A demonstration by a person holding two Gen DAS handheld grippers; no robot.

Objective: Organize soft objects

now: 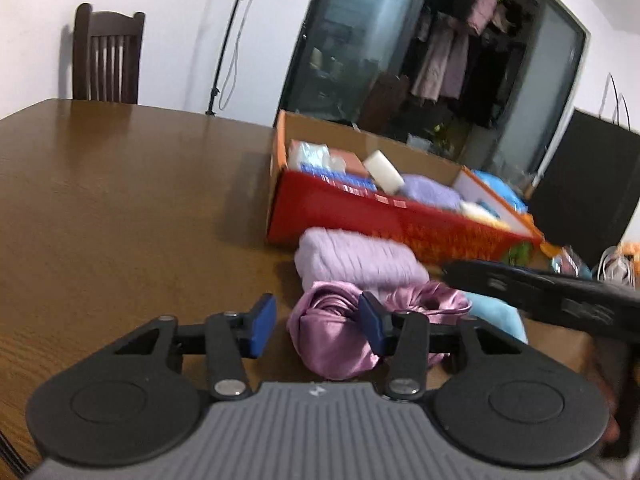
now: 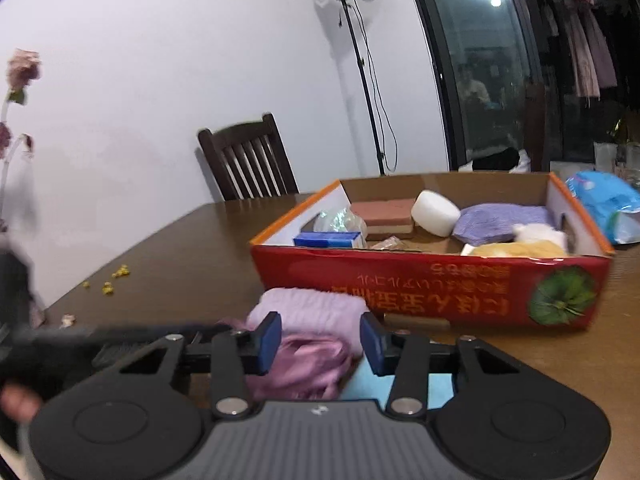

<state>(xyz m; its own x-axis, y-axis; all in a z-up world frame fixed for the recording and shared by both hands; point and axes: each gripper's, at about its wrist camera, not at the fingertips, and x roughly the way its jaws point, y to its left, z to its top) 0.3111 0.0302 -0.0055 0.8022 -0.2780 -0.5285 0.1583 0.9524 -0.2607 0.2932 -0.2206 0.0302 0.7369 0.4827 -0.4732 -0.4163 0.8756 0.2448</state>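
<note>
— Meanwhile, at a brown wooden table [image 1: 120, 208], what do the two claws have hold of?

— Nothing that can be seen. The left gripper [image 1: 318, 326] stands part open, its blue pads [image 1: 264, 326] apart, over a shiny pink satin bundle [image 1: 332, 344]; whether its right pad touches the cloth cannot be told. The right gripper [image 2: 320, 344] is likewise part open, its pads either side of that same pink cloth (seen blurred from this side) with no squeeze visible.

— Where do the soft things lie?

— The satin bundle rests on the table just in front of a folded lilac knitted piece [image 1: 356, 258], which lies against the long red side of an open cardboard box [image 2: 432, 288]. A light blue cloth [image 1: 496, 316] sits beside the bundle, under the right gripper.

— And inside the box?

— A white foam block [image 2: 436, 208], a pink sponge [image 2: 384, 214], a purple cloth [image 2: 500, 222], a yellow soft piece [image 2: 520, 249], a blue packet [image 2: 328, 239]. A pale blue plastic pack [image 2: 604, 204] lies outside, at the box's far end.

— The surroundings?

— A dark wooden chair [image 2: 248, 160] stands behind the table, a light stand [image 2: 360, 64] by the wall
</note>
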